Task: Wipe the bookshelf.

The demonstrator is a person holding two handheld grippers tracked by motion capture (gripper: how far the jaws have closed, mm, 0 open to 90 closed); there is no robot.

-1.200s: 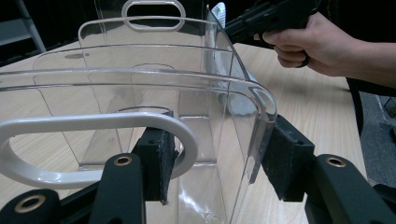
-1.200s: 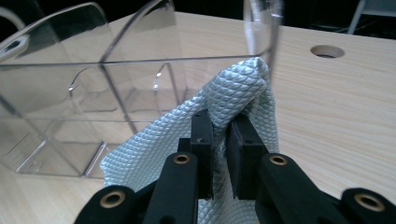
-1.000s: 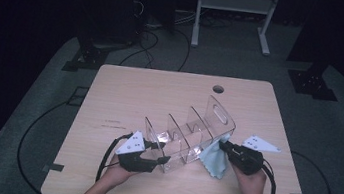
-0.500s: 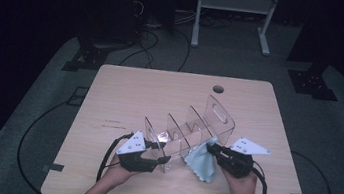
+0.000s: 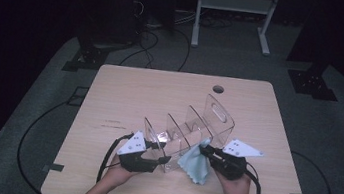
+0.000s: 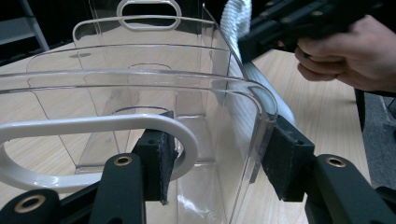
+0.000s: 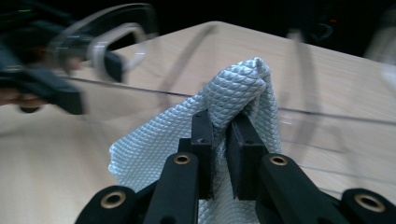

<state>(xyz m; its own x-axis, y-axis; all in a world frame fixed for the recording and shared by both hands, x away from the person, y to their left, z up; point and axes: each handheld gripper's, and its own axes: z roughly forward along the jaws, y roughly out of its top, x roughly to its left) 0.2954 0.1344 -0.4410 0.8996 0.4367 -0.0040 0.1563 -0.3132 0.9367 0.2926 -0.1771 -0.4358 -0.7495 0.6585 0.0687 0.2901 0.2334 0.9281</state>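
Your right hand-held gripper (image 5: 205, 149), clenched on the cloth (image 5: 195, 161), sat at three o'clock of the organizer (image 5: 188, 132) (long axis toward one o'clock), whose near end your left hand-held gripper (image 5: 159, 160) clamped.

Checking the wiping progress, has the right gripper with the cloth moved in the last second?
Yes. The right gripper and its cloth slid left along the clear organizer, toward the left gripper.
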